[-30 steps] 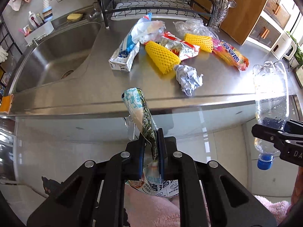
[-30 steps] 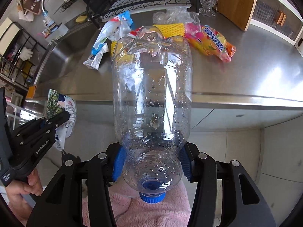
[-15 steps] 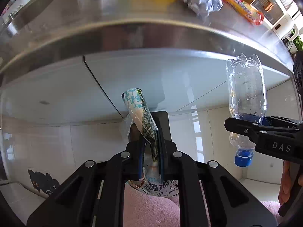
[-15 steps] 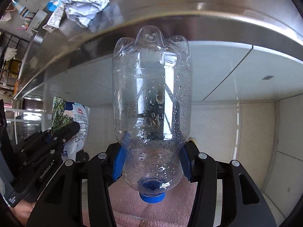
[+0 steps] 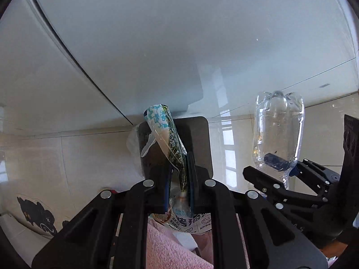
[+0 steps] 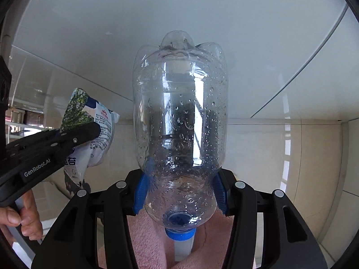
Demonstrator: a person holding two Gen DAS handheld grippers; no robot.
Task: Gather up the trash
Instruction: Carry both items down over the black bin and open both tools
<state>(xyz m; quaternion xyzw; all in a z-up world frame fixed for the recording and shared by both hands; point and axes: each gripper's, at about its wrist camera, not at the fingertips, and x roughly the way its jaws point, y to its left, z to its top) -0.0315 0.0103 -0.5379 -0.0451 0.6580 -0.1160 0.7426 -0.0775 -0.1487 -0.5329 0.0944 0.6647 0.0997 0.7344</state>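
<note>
Two pieces of trash are each held in their own tongs, side by side in front of a pale glossy cupboard front (image 5: 157, 44) and beige wall tiles (image 5: 67, 157). The left tongs (image 5: 179, 179) are clamped nearly together on a crumpled snack wrapper (image 5: 166, 139), pinching it at its narrow waist; the wrapper's white-and-teal patterned upper part sticks out beyond the fingertips and leans a little to the left, while its printed lower end hangs back toward the handle, over a pink fuzzy sleeve (image 5: 170, 246). The right tongs (image 6: 179, 192) stand about half apart and are clamped on a clear plastic bottle (image 6: 179, 116), their blue pads pressing on either side of the bottle's shoulder. The bottle is upside down in the grip: its blue cap (image 6: 179, 233) points back toward the handle and its lobed base reaches out past the fingertips. Water droplets cling to the inside. From the right view, the wrapper sits to the left of the bottle, apart from it, and a hand (image 6: 20, 217) grips the left handle.
</note>
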